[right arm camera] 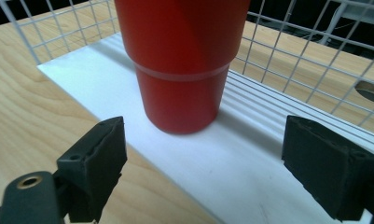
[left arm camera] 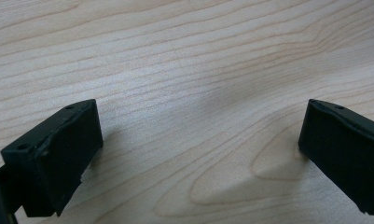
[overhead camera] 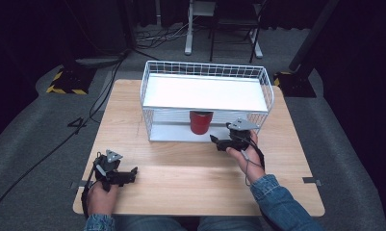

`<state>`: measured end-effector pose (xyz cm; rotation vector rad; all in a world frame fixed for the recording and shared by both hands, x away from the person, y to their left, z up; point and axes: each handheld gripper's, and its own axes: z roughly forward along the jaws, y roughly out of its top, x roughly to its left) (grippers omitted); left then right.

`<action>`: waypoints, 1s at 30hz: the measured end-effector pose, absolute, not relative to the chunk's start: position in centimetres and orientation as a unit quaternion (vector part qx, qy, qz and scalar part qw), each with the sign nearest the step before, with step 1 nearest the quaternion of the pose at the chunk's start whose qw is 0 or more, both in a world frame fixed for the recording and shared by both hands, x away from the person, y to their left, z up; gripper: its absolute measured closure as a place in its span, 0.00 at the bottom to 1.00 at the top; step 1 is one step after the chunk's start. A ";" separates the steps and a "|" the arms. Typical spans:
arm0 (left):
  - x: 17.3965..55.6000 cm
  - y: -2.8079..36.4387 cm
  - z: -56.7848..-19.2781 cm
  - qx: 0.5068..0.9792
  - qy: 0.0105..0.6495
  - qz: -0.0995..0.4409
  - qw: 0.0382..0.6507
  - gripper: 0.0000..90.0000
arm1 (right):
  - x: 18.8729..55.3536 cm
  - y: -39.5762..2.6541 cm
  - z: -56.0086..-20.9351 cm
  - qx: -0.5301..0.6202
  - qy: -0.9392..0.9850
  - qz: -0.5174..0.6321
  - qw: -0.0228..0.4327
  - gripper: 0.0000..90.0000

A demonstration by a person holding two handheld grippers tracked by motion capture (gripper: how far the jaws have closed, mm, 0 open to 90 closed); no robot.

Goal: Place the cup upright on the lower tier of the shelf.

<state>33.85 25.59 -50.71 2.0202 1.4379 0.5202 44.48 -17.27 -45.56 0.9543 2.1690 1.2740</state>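
A red cup (overhead camera: 200, 122) stands upright on the lower white shelf (overhead camera: 171, 134) of a white wire rack (overhead camera: 206, 69). In the right gripper view the cup (right arm camera: 182, 60) rises just ahead of the jaws, on the shelf (right arm camera: 250, 172), and touches neither pad. My right gripper (overhead camera: 215, 142) is held at the shelf's front edge, to the right of the cup. Its jaws point left toward the cup and stand open (right arm camera: 222, 158) with nothing between them. My left gripper (overhead camera: 133, 173) rests low at the table's front left, open (left arm camera: 198, 154) over bare wood.
The rack sits at the back middle of the wooden table (overhead camera: 190, 183), and its upper white shelf (overhead camera: 205, 91) overhangs the cup. Beyond the table are grey carpet, cables (overhead camera: 99, 96), a hazard-striped base (overhead camera: 68, 82) and furniture legs (overhead camera: 188, 29).
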 end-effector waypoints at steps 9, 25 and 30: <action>33.8 25.6 -50.7 0.761 0.541 0.196 0.299 0.00 | 42.5 -19.9 -44.4 0.340 0.788 0.468 0.209 0.16; 33.9 25.5 -50.7 0.760 0.542 0.196 0.299 0.00 | 39.8 -25.3 -43.5 0.358 0.792 0.458 0.188 0.16; 33.9 25.5 -50.7 0.760 0.543 0.196 0.299 0.00 | 39.1 -27.2 -43.6 0.370 0.795 0.444 0.183 0.17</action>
